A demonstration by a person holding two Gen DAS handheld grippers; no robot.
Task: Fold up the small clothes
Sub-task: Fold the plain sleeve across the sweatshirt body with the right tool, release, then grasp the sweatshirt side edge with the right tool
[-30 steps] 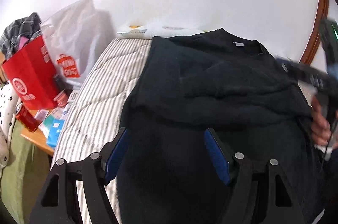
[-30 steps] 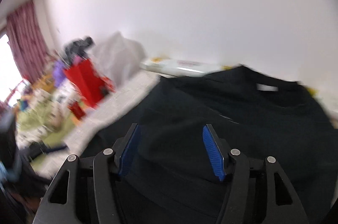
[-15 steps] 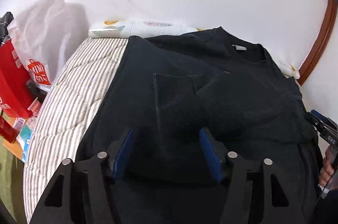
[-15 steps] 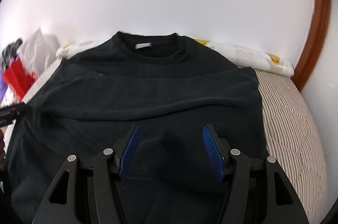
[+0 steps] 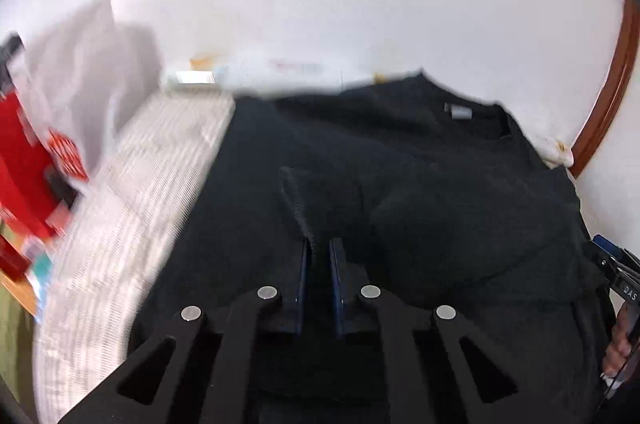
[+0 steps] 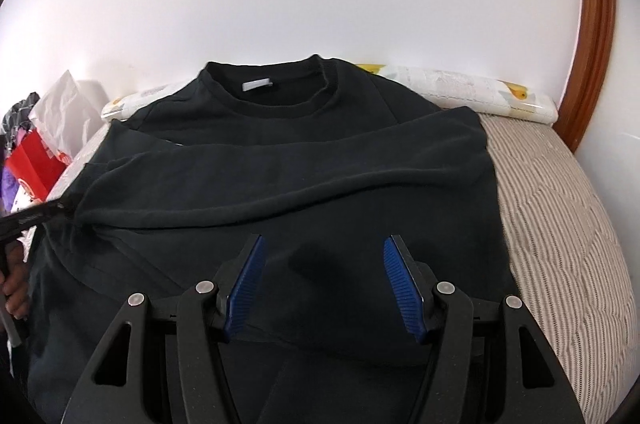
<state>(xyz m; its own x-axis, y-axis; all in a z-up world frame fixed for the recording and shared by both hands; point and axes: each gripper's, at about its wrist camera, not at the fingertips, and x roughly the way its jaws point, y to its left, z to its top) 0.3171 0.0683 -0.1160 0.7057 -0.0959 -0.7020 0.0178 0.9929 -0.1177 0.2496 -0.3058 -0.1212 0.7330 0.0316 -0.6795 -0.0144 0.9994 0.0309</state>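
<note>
The sweater (image 6: 288, 160) was spread flat on the striped bed (image 6: 560, 224), its collar pointed away from both grippers toward the wall, its long axis run from them to the collar. A sleeve was laid across its chest. The left gripper (image 5: 319, 264) was shut on a raised fold of the sweater. The right gripper (image 6: 322, 280) was held half open above the hem, nothing gripped. A red bag (image 6: 36, 160) was seen far left; what it held could not be told.
</note>
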